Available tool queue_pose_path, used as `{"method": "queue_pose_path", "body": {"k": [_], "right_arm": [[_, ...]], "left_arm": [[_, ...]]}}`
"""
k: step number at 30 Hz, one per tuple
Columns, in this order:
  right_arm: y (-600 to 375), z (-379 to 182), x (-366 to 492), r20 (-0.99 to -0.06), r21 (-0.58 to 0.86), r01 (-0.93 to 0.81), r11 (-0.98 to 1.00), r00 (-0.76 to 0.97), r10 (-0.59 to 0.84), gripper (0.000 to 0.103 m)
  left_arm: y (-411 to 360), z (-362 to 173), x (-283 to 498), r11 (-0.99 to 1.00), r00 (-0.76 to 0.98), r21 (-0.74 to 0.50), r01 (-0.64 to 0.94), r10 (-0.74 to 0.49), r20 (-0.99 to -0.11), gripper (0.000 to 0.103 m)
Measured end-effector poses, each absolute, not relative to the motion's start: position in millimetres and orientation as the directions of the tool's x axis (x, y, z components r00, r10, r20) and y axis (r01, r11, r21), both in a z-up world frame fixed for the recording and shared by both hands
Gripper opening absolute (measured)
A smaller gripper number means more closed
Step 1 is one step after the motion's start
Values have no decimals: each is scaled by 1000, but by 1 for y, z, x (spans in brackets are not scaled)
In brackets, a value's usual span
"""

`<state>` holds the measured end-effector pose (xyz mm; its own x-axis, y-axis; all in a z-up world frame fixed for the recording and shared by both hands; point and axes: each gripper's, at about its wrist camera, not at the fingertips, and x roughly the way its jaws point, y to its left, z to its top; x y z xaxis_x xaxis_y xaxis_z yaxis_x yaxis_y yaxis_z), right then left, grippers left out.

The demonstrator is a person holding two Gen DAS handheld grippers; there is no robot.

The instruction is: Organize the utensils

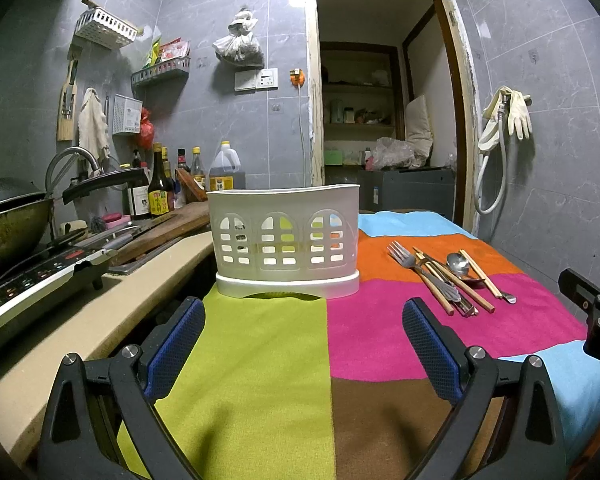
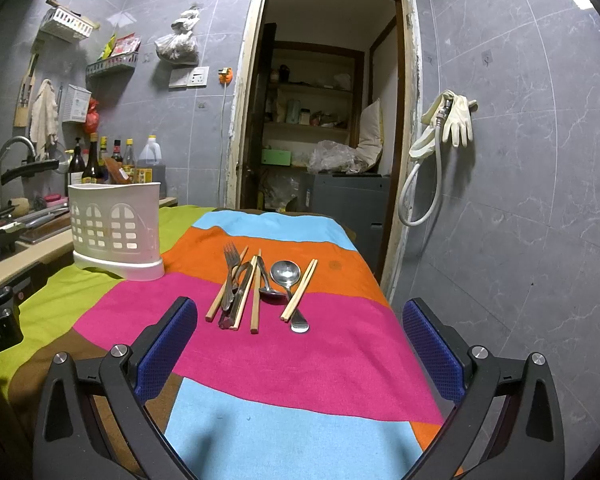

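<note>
A white slotted utensil holder (image 1: pixel 286 238) stands upright on a striped cloth, straight ahead of my left gripper (image 1: pixel 303 312), which is open and empty. It also shows at the left in the right wrist view (image 2: pixel 116 229). A pile of utensils lies on the orange and pink stripes: a fork (image 2: pixel 230 265), spoons (image 2: pixel 286 274) and several wooden chopsticks (image 2: pixel 300 290). My right gripper (image 2: pixel 300 312) is open and empty just short of the pile. In the left wrist view the pile (image 1: pixel 446 276) lies to the right of the holder.
A counter at the left carries an induction cooker (image 1: pixel 40 280), a wok (image 1: pixel 10 220), a cutting board (image 1: pixel 168 226) and sauce bottles (image 1: pixel 160 188). An open doorway (image 2: pixel 324 112) is behind the table. A hose and gloves (image 2: pixel 448 120) hang on the right wall.
</note>
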<state>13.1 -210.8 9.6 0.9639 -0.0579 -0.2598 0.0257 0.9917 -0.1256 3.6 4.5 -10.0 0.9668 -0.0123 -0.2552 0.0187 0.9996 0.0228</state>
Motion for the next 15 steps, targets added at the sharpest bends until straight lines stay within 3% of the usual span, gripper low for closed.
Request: {"method": "queue_pose_path", "body": {"k": [15], "right_arm": [[-212, 9, 14, -263, -127, 26, 992, 963, -58, 103]], "left_arm": [[4, -14, 5, 1000, 965, 20, 17, -11, -262, 97]]}}
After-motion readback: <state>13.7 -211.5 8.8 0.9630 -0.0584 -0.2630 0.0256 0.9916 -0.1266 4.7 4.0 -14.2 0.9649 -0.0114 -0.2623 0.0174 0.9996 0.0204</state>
